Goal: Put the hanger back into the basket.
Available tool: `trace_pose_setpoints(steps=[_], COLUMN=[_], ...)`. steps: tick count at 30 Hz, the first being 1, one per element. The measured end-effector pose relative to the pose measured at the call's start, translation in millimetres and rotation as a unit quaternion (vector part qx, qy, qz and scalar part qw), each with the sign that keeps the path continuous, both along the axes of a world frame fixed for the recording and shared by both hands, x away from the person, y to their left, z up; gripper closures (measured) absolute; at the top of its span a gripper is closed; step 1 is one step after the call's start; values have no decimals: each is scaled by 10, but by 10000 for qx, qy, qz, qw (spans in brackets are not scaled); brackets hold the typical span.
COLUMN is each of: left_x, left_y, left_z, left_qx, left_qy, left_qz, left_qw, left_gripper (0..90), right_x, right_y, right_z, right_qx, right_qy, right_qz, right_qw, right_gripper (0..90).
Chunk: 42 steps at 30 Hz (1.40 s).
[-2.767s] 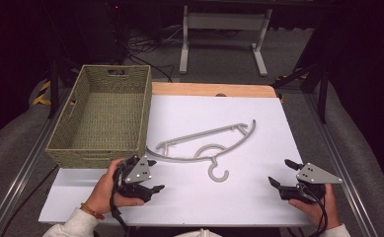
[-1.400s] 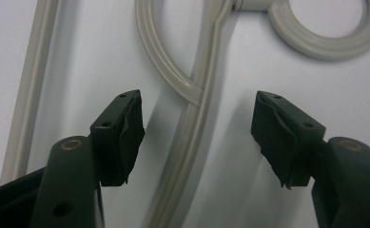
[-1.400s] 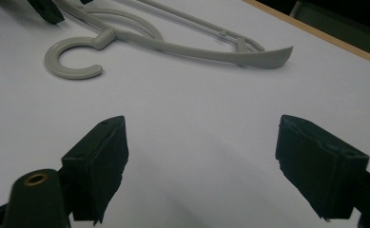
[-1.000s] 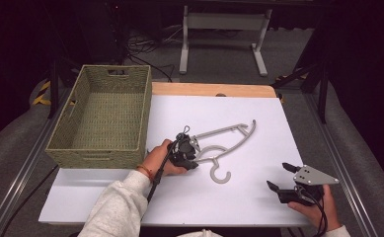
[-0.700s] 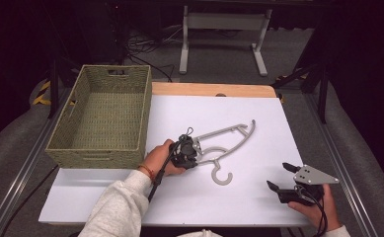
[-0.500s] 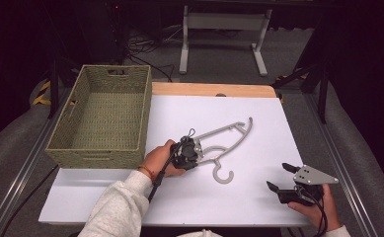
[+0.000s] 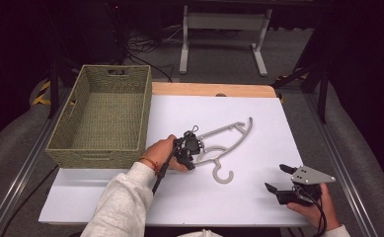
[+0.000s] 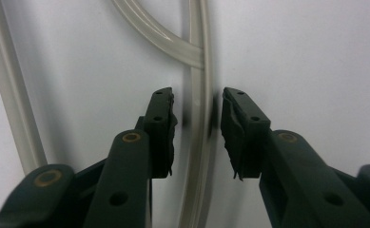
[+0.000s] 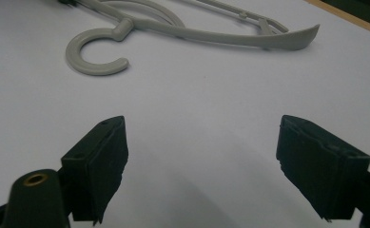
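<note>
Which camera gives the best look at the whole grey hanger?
The high view: the hanger lies complete on the white table. The right gripper view shows its hook and one arm; the left gripper view shows bars, one between the left gripper jaws.

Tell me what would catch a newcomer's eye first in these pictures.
Probably the grey hanger lying mid-sheet on the white table, with the left gripper straddling one of its bars, jaws having just opened and a slim gap either side. Next, the empty woven basket at the table's left, and the right gripper open near the front right corner.
</note>
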State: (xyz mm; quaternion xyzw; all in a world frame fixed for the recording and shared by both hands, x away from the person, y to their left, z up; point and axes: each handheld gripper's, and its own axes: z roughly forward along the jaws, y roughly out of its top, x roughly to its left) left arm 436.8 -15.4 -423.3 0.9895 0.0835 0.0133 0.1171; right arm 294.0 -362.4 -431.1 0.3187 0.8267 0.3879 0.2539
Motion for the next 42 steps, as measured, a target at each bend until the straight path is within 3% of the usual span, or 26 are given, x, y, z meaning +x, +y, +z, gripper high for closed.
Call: trace_pose_setpoints(steps=[4,9,14,16,17,19,21,24,26,27,28,31,32,33,35,37,38,40,42], left_x=[-14,-79,-182,-225,-217,-205,-212,-218,-216,-219,-221,-231,-231,-238,-244,-249,-263,-266,-263], left_y=[-23,24,59,44,43,57,47,33,15,-1,-11,-25,-29,-39,-63,-77,-88,-98,-108], left_z=[2,-11,-30,-39,-43,-28,-12,13,36,44,54,97,107,140,193,251,295,362,416], left_qx=[61,-79,-199,-155,-123,-265,-279,-525,-576,-651,-602,-752,-779,-809,-788,-919,-928,-1006,-1047], left_qy=[-114,-312,-731,-1199,-1284,-1357,-1588,-1681,-1715,-1834,-1886,-2015,-1989,-2076,-2131,-2162,-2261,-2241,-2316], left_qz=[-108,-165,-214,-229,-215,-156,-129,-75,-94,-65,-64,-62,-47,-55,-72,-63,-75,-48,-9], left_qw=[9999,9993,9969,9924,9914,9903,9868,9843,9834,9809,9802,9766,9769,9748,9738,9720,9696,9694,9672], left_gripper=[810,817,820,820,821,821,821,821,822,822,822,822,822,823,822,822,822,822,822], right_x=[-2,-4,-1,2,2,1,4,6,4,3,0,1,2,3,6,3,1,-2,1], right_y=[-1,4,4,4,6,10,7,-4,-8,-9,-9,-14,-18,-20,-21,-17,-17,-22,-30], right_z=[-8,-1,4,5,7,10,9,11,14,15,16,21,22,21,22,24,25,29,29], right_qx=[1,7,31,62,51,57,54,84,82,86,100,121,120,117,125,123,123,125,153], right_qy=[76,87,98,111,109,112,106,102,101,105,105,81,82,80,82,85,82,70,65], right_qz=[43,71,60,61,68,74,78,59,38,37,46,47,42,37,33,31,35,26,14], right_qw=[10000,9999,9999,9999,9999,9999,9999,9999,9999,9999,9999,9999,9999,9999,9999,9999,9999,9999,9999], right_gripper=[185,185,188,190,190,191,191,191,192,192,192,193,192,192,192,192,192,192,192])
